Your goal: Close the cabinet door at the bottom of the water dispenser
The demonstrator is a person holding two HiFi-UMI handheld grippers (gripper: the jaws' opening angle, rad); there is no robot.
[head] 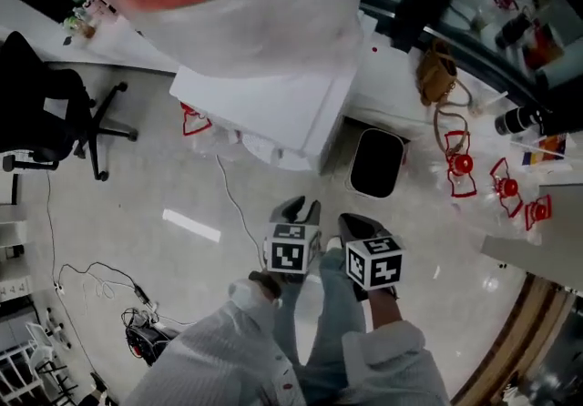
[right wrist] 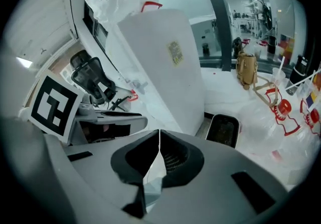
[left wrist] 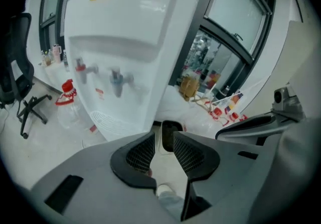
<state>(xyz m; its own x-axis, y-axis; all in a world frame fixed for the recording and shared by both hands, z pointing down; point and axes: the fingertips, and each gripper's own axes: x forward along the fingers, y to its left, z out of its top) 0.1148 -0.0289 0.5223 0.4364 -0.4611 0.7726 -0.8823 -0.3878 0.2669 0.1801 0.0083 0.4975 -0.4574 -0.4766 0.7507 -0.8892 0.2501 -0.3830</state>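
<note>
1. Cabinet door: it sits at the foot of the water dispenser [head: 273, 108], and no view shows it. The head view looks onto the dispenser's top, and in the left gripper view the gripper's own body covers everything below the drip grille [left wrist: 108, 120]. Whether the door stands open or shut cannot be told.
2. The dispenser stands ahead of the person, with a black bin [head: 376, 163] just beside it on the floor and a red-capped bottle [left wrist: 67, 102] at its other side.
3. The left gripper [head: 302, 211] has its jaws partly apart. Only the far bin shows through the gap, so it holds nothing.
4. The right gripper [right wrist: 159, 135] has its jaws closed tip to tip, with nothing pinched.
5. Both grippers hang side by side in front of the person's legs, well short of the dispenser. The left one looks at the level of the red tap [left wrist: 83, 67] and blue tap [left wrist: 118, 77], so they seem too high for a door at the base.
6. If the door is open, the step probably calls for crouching until the lower front comes into sight.
7. The closed right jaws would make a firm, blunt pusher. Pressing near the door's free edge rather than its hinge side should need the least force.
8. A steady push until the door sits flush would be wise, as a hard shove could rock the bagged bottle on top.
9. The cable [head: 237, 204] on the floor is worth avoiding.
</note>
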